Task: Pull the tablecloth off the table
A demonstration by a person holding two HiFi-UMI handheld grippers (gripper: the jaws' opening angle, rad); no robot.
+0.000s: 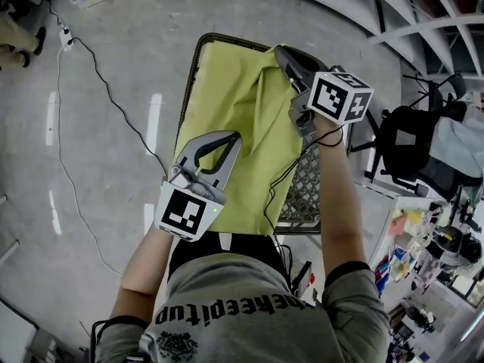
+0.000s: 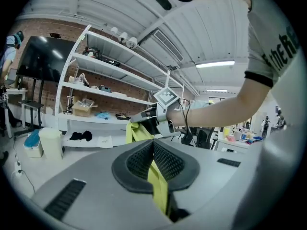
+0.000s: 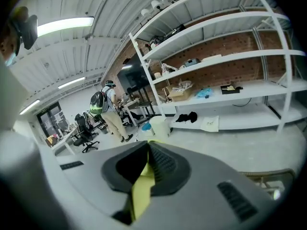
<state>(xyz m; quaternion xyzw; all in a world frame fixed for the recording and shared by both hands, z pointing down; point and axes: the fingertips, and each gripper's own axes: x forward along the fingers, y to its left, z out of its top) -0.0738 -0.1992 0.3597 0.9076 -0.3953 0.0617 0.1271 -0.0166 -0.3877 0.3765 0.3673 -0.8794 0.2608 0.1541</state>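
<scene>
My left gripper (image 1: 231, 138) and right gripper (image 1: 282, 52) each pinch the yellow-green tablecloth (image 1: 227, 82) tight between their fingers. I should pull both evenly, loosening neither pinch.

The left tongs (image 1: 229, 139) sit at 7 o'clock in the head view and point toward 1 o'clock, jaws pinched on a fold of the tablecloth (image 1: 227, 89). The right tongs (image 1: 282, 52), out at 1 o'clock, point toward 11 o'clock and are likewise clamped on it. The left forearm (image 1: 140, 267) is bent close, and the right forearm (image 1: 336, 203) is stretched forward.
</scene>
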